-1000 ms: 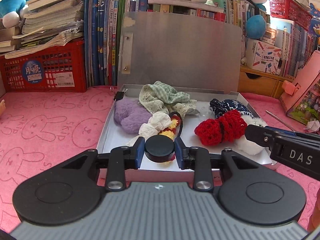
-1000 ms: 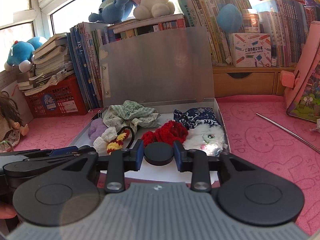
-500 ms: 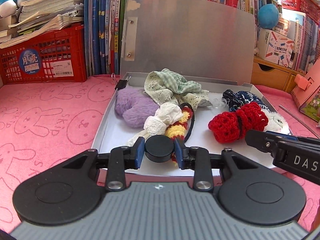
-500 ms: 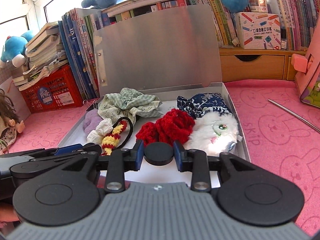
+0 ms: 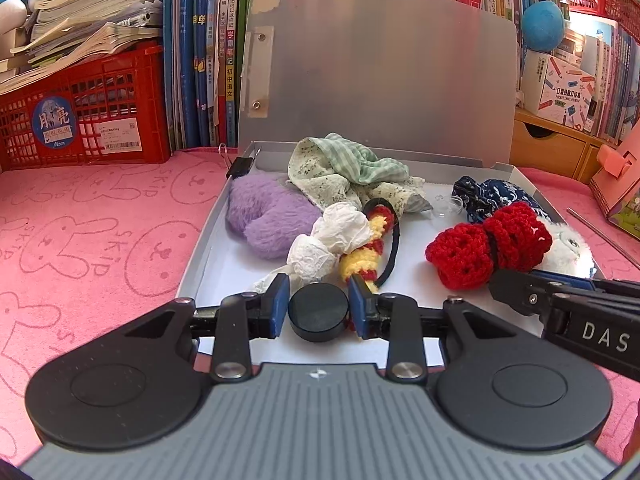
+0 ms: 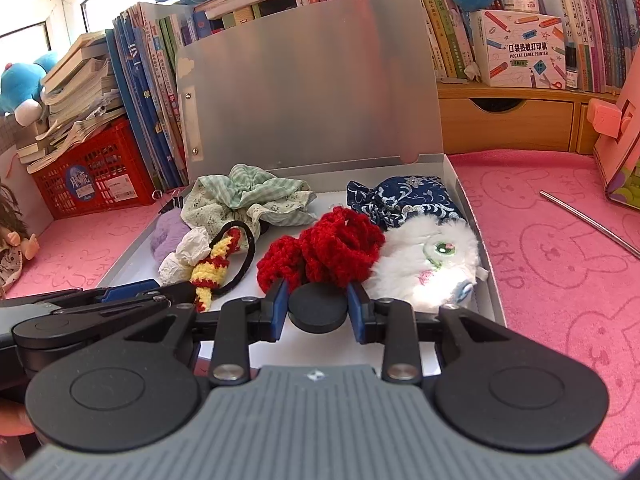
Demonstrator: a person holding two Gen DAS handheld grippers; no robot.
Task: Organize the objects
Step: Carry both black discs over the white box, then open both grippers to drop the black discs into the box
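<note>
Open grey box (image 5: 192, 268) on pink worktop (image 5: 100, 240), holding soft hair ties. Yellow-red tie (image 5: 366, 246) just ahead of left tongs (image 5: 319, 305), long axis pointing away. Red tie (image 6: 320, 248) just ahead of right tongs (image 6: 318, 306). Both tongs narrow, gripping nothing.

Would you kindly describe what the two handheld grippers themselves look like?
Both match: the left gripper and right gripper have a grey ribbed body, two round black lobes, black linkages with silver screws, blue-padded fingers and a black disc between them. The right gripper's side bears white letters "DAS". No cables or sleeves show.
</note>
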